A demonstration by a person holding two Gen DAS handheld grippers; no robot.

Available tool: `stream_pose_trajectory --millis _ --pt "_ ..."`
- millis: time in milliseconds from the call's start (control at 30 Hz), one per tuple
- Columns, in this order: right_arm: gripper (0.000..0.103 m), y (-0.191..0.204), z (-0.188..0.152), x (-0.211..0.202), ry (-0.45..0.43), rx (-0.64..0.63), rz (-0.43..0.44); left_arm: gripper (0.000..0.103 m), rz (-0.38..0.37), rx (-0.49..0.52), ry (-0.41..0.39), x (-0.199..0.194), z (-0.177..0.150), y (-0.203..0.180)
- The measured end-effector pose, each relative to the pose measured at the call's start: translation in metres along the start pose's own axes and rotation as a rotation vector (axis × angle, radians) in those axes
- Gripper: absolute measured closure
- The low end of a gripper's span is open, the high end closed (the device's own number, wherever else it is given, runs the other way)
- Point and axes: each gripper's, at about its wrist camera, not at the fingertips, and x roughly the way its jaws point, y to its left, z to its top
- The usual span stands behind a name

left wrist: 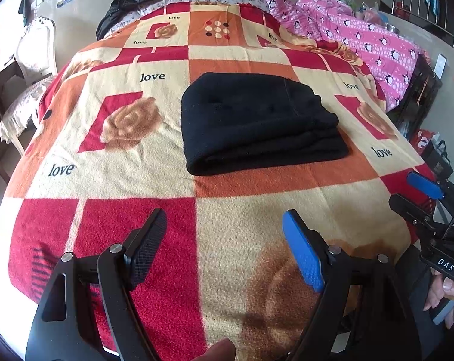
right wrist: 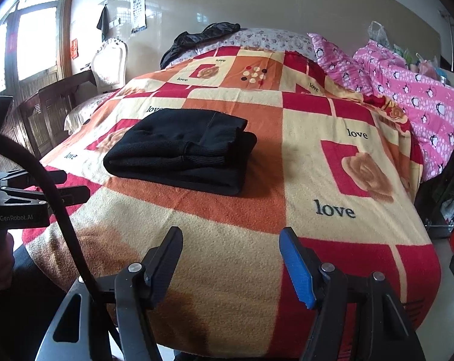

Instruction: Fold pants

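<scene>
The black pants (left wrist: 257, 123) lie folded in a thick stack in the middle of the bed, on the patterned "love" blanket (left wrist: 227, 216); they also show in the right wrist view (right wrist: 181, 153). My left gripper (left wrist: 223, 222) is open and empty, held above the near part of the blanket, short of the pants. My right gripper (right wrist: 230, 240) is open and empty, also back from the pants, near the bed's front edge. The right gripper shows at the far right of the left wrist view (left wrist: 419, 192). The left gripper shows at the left edge of the right wrist view (right wrist: 61, 186).
A pink penguin quilt (left wrist: 362, 36) is piled along the bed's right side. A black jacket (left wrist: 136, 3) lies at the head of the bed. A white chair (left wrist: 31, 69) stands to the left. Dark furniture (right wrist: 449, 186) stands to the right.
</scene>
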Motion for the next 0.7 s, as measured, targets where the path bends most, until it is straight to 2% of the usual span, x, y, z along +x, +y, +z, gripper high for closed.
stream_pose_trajectory --millis 167,300,333,367,500,533,600,633,700 --pt "0.039 0.000 0.000 -0.001 0.000 -0.002 0.000 0.023 -0.007 -0.003 -0.001 0.000 0.001 0.001" --pt "0.039 -0.001 0.003 -0.003 -0.009 0.007 -0.001 0.023 -0.019 0.003 -0.047 -0.012 0.004 0.001" --pt "0.039 -0.002 0.008 -0.002 -0.006 0.008 0.030 0.023 -0.020 0.004 -0.065 -0.015 0.006 0.002" --pt "0.039 -0.002 0.013 -0.002 -0.016 -0.002 0.048 0.023 -0.017 0.003 -0.083 -0.018 0.008 0.002" --pt "0.039 -0.005 0.041 0.008 -0.061 0.004 0.022 0.022 0.057 -0.012 -0.161 -0.023 0.025 0.004" --pt "0.039 -0.007 0.046 0.013 -0.057 0.023 0.035 0.022 0.066 -0.019 -0.152 -0.019 0.031 0.007" --pt "0.039 -0.013 0.059 0.028 -0.019 0.102 0.121 0.022 0.032 -0.073 -0.084 -0.005 0.041 0.019" --pt "0.039 -0.016 0.065 0.035 -0.003 0.140 0.175 0.022 -0.027 -0.126 -0.038 0.005 0.046 0.030" --pt "0.039 -0.023 0.070 0.045 0.001 0.200 0.184 0.022 -0.105 -0.223 0.021 0.021 0.050 0.051"
